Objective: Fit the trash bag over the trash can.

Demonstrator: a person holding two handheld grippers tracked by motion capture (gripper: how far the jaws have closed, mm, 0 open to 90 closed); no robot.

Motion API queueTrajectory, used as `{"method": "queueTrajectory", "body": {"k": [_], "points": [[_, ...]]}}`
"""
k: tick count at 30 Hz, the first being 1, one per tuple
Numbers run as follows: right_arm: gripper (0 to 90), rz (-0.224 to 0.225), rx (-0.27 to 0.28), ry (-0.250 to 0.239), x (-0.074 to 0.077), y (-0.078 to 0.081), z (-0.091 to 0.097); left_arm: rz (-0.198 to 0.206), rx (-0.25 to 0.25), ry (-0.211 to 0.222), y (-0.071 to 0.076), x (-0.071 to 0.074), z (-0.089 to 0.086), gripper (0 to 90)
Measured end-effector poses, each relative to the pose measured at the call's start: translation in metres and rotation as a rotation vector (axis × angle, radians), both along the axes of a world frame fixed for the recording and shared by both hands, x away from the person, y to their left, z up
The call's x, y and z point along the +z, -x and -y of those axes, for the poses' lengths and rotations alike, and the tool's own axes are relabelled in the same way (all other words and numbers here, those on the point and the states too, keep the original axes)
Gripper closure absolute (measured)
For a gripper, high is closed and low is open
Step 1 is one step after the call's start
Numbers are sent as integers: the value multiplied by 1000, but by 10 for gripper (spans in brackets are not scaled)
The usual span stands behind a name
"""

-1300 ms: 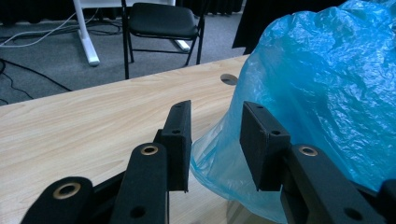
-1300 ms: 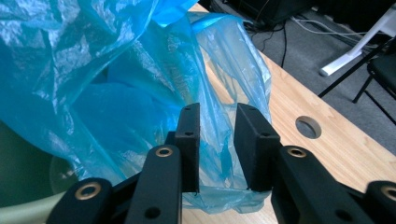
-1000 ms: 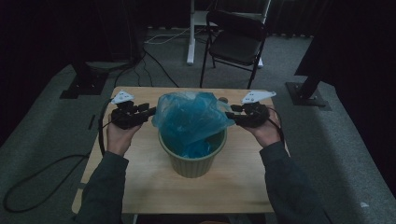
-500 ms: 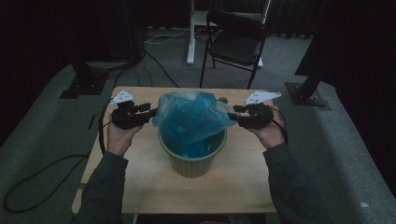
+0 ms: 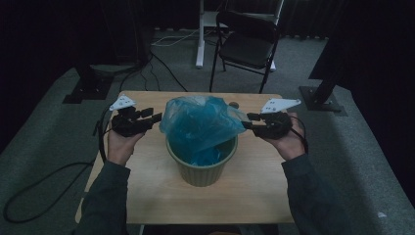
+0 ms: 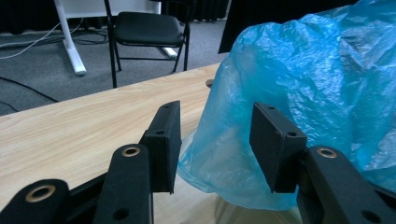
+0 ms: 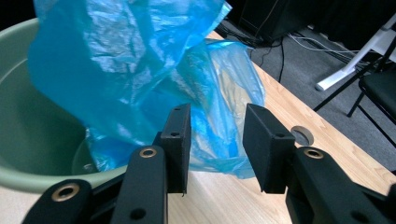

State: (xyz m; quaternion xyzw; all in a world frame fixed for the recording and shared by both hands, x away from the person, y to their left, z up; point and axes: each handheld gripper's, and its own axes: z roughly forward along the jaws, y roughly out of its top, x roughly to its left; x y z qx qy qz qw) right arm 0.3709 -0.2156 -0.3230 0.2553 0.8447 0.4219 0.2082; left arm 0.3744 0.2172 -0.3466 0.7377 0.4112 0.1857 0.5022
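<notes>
**Both grippers level, jaws parted, pointing inward**

The left gripper (image 5: 155, 117) is held level in the left hand (image 5: 122, 143), jaws apart after just opening, with no pad contact. The right gripper (image 5: 247, 120) sits level in the right hand (image 5: 288, 142), pointing toward the left gripper, jaws parted but just narrowed. Both forearms extend forward.

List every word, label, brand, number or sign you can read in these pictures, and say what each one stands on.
None: no readable text stands on the crinkled blue plastic bag, the ribbed green plastic bin, the light wooden table or the black folding chair.
The grey three-cornered plates bear only small dots, too small to read as marks.
</notes>
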Motion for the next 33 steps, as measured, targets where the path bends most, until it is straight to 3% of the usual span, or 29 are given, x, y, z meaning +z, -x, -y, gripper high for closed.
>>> {"method": "queueTrajectory", "body": {"k": [13, 27, 30, 33], "points": [[641, 0, 58, 2, 7, 13, -3, 19, -35, 20, 8, 10, 1, 530], [642, -28, 121, 0, -1, 16, -16, 4, -92, 10, 4, 10, 21, 521], [659, -32, 127, -3, -2, 15, -19, 0, -102, 0, 3, 9, 25, 538], [719, -38, 143, -1, -2, 15, -20, -3, -96, -13, 3, 8, 28, 620]]}}
